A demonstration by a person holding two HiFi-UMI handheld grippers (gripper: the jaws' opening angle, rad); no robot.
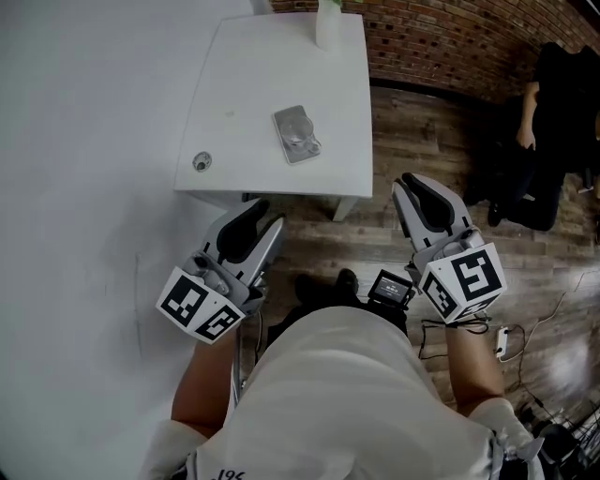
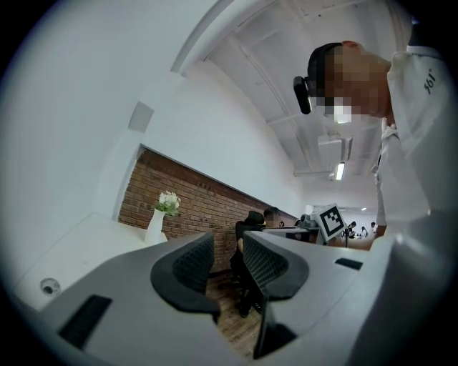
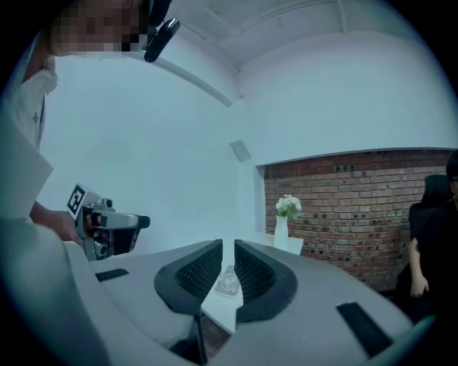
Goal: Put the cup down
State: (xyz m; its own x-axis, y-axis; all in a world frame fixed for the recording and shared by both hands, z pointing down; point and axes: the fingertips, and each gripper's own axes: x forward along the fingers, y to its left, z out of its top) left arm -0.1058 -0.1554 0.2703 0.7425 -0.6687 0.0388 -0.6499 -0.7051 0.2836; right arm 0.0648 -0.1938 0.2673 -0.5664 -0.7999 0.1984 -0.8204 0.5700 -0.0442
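A clear glass cup point(image 1: 298, 134) rests on a grey square coaster in the middle of the white table point(image 1: 234, 84). In the right gripper view the cup point(image 3: 227, 281) shows far off through the gap between the jaws. My left gripper point(image 1: 266, 217) hovers below the table's front edge, close to my body, open and empty point(image 2: 227, 261). My right gripper point(image 1: 413, 185) is over the wooden floor, right of the table's front corner. Its jaws point(image 3: 228, 261) stand a narrow gap apart with nothing between them. Neither gripper touches the cup.
A white vase of flowers point(image 1: 327, 23) stands at the table's far edge, against a brick wall point(image 1: 450, 37). A small round fitting point(image 1: 201, 161) sits near the table's front left corner. A person in black point(image 1: 562, 131) sits at the right. Cables point(image 1: 506, 342) lie on the floor.
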